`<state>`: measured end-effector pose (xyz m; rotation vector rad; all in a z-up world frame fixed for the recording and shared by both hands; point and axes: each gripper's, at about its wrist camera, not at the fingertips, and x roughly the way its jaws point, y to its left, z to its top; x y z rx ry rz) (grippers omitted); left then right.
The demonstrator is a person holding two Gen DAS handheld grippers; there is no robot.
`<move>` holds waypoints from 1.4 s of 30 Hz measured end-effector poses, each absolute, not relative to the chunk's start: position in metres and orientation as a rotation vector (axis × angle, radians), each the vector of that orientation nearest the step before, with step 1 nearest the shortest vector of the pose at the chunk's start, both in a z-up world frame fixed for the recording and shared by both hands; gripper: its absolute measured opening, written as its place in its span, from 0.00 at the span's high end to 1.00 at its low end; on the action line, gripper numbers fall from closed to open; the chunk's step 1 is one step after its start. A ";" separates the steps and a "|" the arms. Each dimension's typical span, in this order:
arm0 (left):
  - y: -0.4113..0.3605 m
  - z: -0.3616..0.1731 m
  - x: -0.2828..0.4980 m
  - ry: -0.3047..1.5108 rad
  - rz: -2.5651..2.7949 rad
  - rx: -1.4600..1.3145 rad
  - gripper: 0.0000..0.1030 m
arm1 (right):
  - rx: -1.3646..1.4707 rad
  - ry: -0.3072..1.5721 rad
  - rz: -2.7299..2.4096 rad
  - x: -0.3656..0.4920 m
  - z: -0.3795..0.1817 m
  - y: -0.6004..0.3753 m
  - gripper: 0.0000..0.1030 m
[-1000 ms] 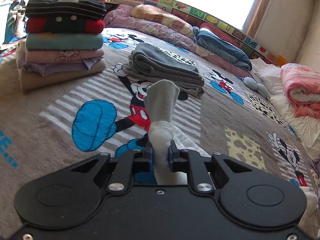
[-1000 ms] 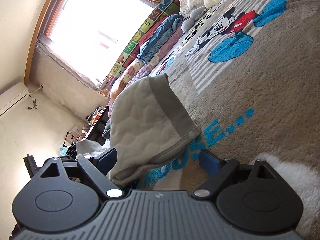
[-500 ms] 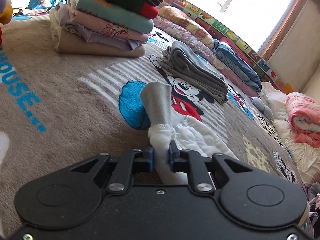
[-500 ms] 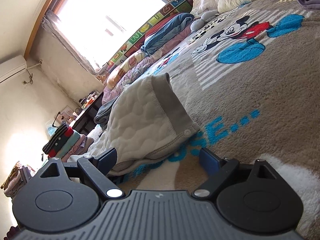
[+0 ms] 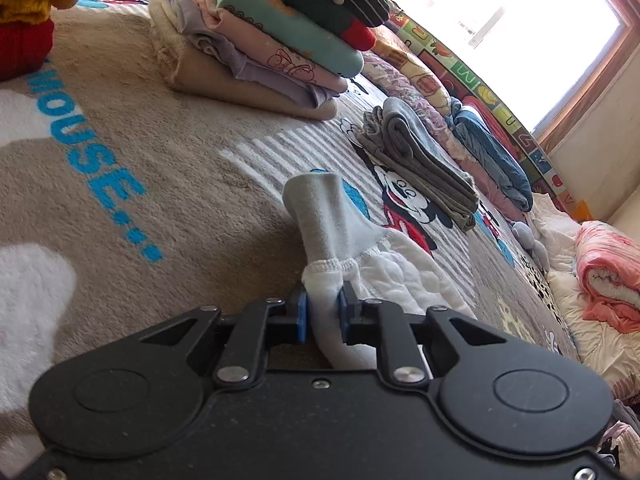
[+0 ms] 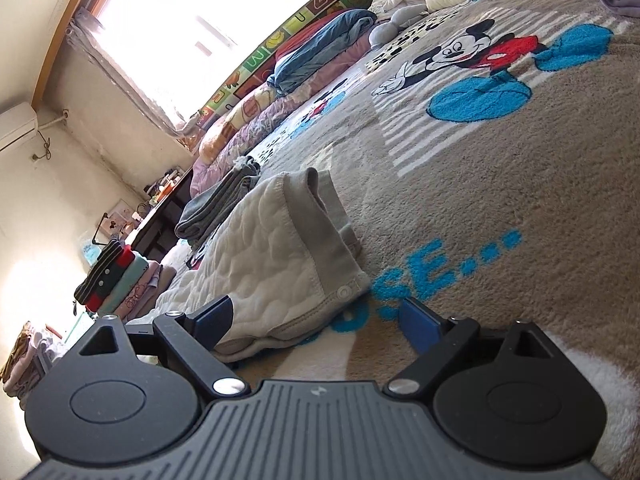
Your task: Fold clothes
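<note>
A small white quilted garment [image 5: 400, 276] with grey trim lies on the Mickey Mouse blanket [image 5: 120, 140]. My left gripper [image 5: 322, 312] is shut on a bunched edge of it, and a grey cuff [image 5: 316, 208] sticks up in front of the fingers. In the right wrist view the same garment [image 6: 272, 264] lies flat with its grey band and a snap button facing me. My right gripper [image 6: 320, 316] is open, low over the blanket [image 6: 520, 200], its fingers on either side of the garment's near corner without closing on it.
A tall stack of folded clothes [image 5: 280, 36] stands at the back left, folded grey trousers [image 5: 416, 160] beside it. Rolled quilts and pillows [image 5: 492, 148] line the window wall. A pink bundle [image 5: 608, 276] lies far right. Red and yellow knitwear [image 5: 28, 20] sits at the left edge.
My left gripper has swung left and lower with the garment still held, bringing the clothes stack closer. The right gripper has tilted, and the garment now lies flatter between its open fingers.
</note>
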<state>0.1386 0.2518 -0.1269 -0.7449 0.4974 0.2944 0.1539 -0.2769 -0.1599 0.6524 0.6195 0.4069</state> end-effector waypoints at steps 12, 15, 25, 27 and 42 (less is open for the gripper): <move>0.280 -0.133 0.130 0.502 0.280 -0.835 0.72 | 0.300 0.684 0.479 0.228 -0.148 -0.231 0.05; 0.289 -0.134 0.131 0.501 0.246 -0.871 0.66 | 0.244 0.708 0.527 0.234 -0.145 -0.220 0.22; 0.294 -0.131 0.139 0.527 0.182 -0.837 0.60 | 0.368 0.757 0.552 0.255 -0.125 -0.227 0.81; 0.294 -0.131 0.140 0.533 0.174 -0.826 0.60 | 0.384 0.767 0.538 0.261 -0.116 -0.232 0.84; 0.286 -0.129 0.145 0.530 0.149 -0.771 0.46 | 0.336 0.784 0.464 0.275 -0.109 -0.243 0.70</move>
